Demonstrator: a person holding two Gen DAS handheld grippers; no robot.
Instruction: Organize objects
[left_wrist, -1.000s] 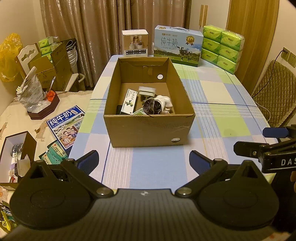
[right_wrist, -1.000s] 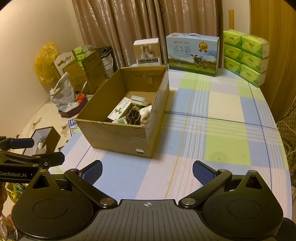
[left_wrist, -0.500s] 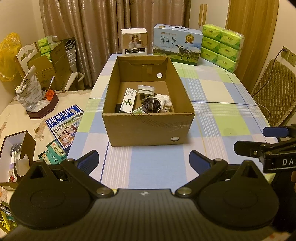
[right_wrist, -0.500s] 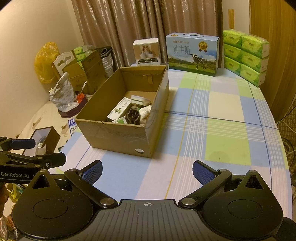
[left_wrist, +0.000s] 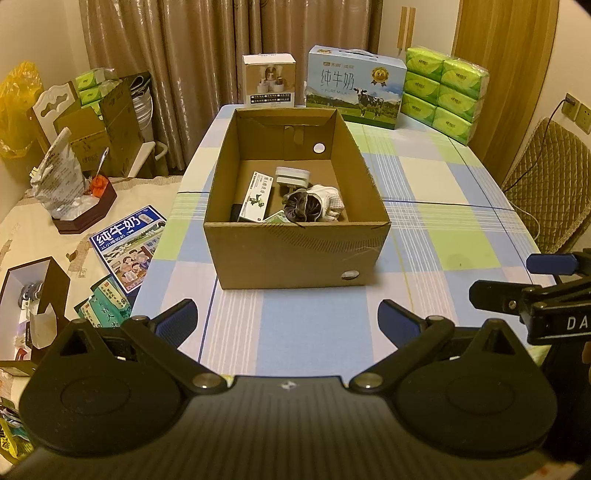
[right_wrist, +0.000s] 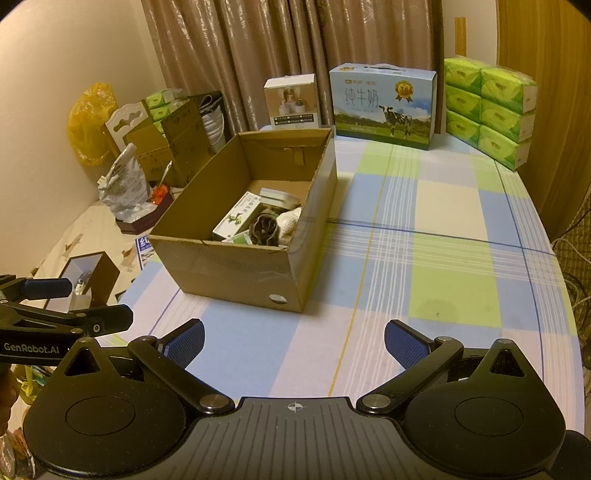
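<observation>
Left wrist view
Left gripper (left_wrist: 287, 318): jaws spread wide, nothing between the blue pads (left_wrist: 181, 316); hovering over the near edge of the checked tablecloth (left_wrist: 436, 184).
Cardboard box (left_wrist: 295, 251): open-topped, straight ahead on the cloth, well apart from the fingertips.
Box contents: white-and-green carton (left_wrist: 256, 197) at left, white plug adapter (left_wrist: 291, 176) toward the back, dark bundle (left_wrist: 303, 207) touching a white cloth (left_wrist: 328, 201) at right.
Right gripper (left_wrist: 517, 280): seen side-on at the right edge, fingers apart, empty.
Back of table: small white box (left_wrist: 269, 80), milk carton case (left_wrist: 355, 86), green tissue packs (left_wrist: 445, 90) in a row.

Right wrist view
Right gripper (right_wrist: 293, 341): jaws wide apart, holding nothing, above the cloth (right_wrist: 443, 258) near its front edge.
Cardboard box (right_wrist: 236, 266): ahead and left, turned at an angle, same items inside.
Left gripper (right_wrist: 85, 302): at the left edge, beside the table, fingers parted.
Left of table: yellow bag (right_wrist: 88, 122), clutter on a lower surface.
</observation>
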